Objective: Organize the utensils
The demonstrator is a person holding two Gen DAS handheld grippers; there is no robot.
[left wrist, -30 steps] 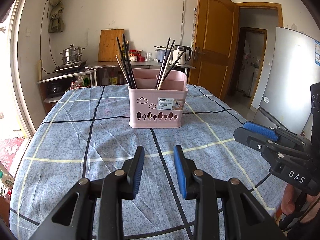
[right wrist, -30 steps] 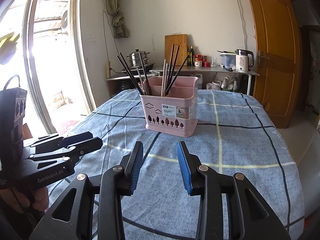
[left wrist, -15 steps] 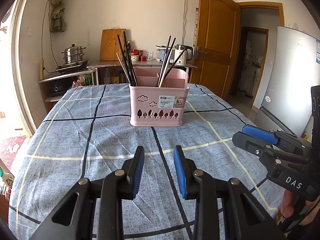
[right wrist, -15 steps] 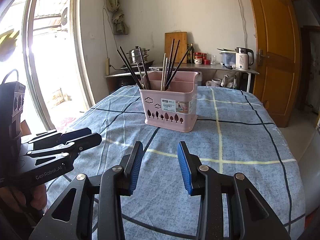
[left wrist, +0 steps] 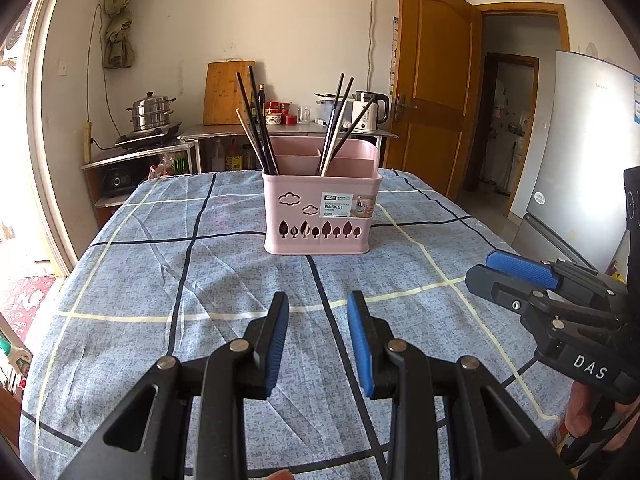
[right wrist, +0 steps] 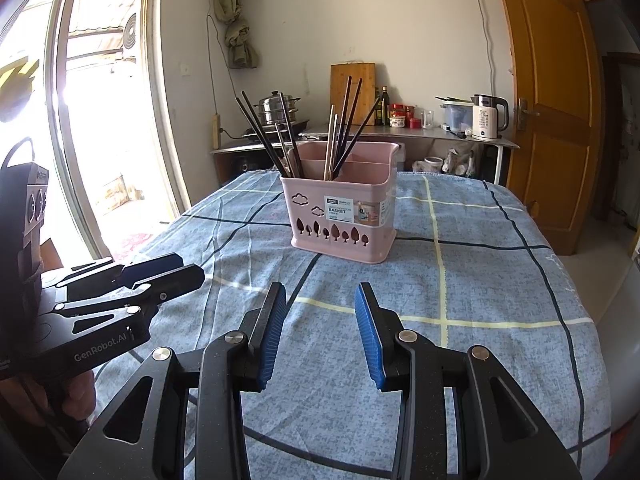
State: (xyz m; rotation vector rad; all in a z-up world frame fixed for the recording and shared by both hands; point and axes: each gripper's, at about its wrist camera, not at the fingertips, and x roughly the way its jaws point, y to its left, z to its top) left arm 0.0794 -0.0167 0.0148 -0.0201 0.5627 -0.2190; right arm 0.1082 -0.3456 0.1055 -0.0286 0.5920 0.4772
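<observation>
Left wrist view puts the pink basket (left wrist: 320, 216) dead ahead at frame centre on the table (left wrist: 132, 280), chopsticks (left wrist: 256, 120) leaning near-upright, left gripper (left wrist: 318, 338) and right gripper (right wrist: 320, 332) both spread, empty, equally short of it.

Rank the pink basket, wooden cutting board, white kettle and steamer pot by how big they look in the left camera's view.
1. Pink basket, nearest.
2. Cutting board.
3. Steamer pot and kettle look alike; unranked.
</observation>
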